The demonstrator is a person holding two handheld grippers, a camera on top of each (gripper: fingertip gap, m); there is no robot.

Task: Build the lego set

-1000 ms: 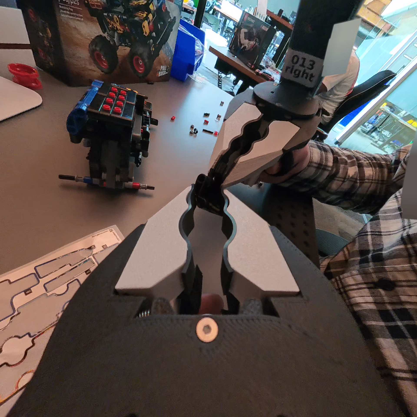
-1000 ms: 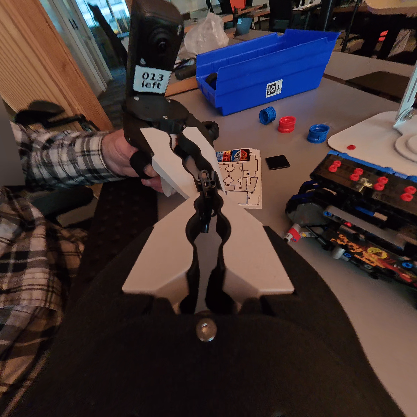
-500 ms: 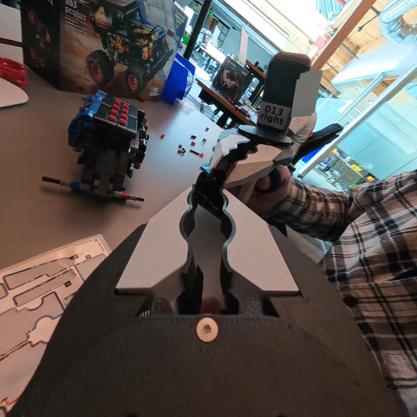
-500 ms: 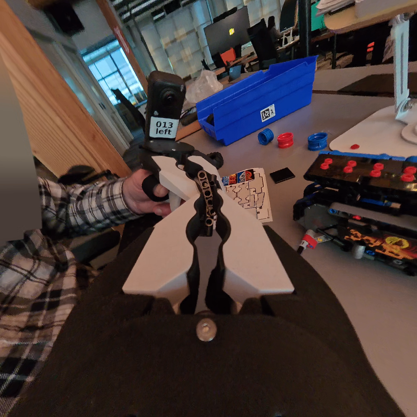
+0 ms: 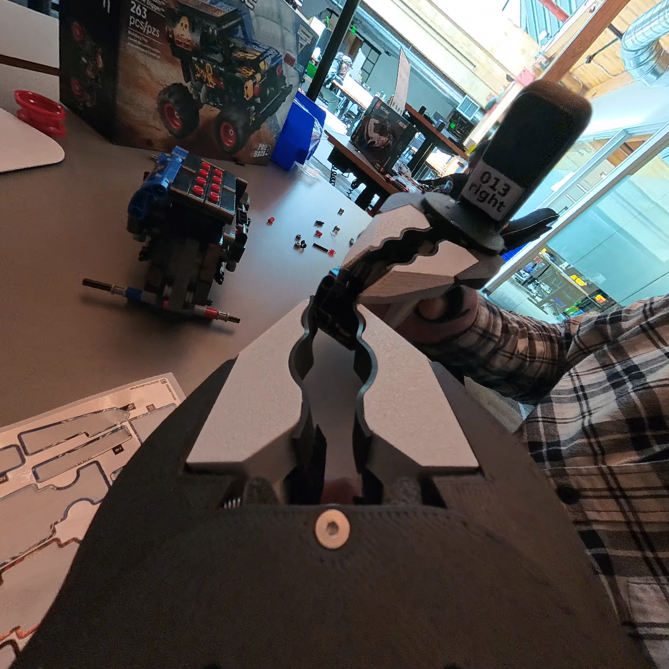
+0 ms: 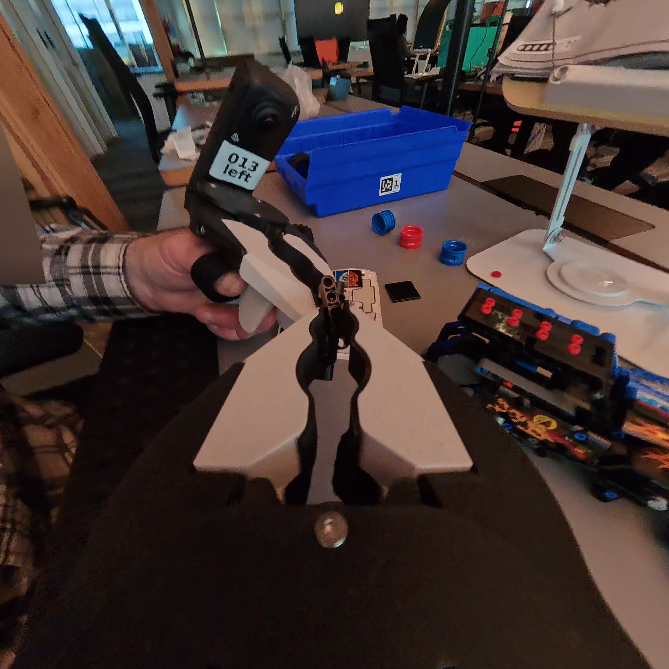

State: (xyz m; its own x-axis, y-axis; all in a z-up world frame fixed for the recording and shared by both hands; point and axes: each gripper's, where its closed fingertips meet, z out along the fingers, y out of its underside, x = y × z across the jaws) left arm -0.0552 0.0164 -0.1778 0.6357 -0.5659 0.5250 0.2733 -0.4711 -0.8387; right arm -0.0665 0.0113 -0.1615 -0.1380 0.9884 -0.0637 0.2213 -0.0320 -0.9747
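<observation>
Pinching one small black beam between both tools, left tool and right tool; truck body sitting mostly built on the counter, wheel hubs still lying loose.

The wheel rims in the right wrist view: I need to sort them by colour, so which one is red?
The middle rim is red. It stands between two blue rims on the table before the blue bin.

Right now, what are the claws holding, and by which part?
Both grip one small black lego piece: the left claw at one end, the right claw near its other end, above the table edge.
</observation>
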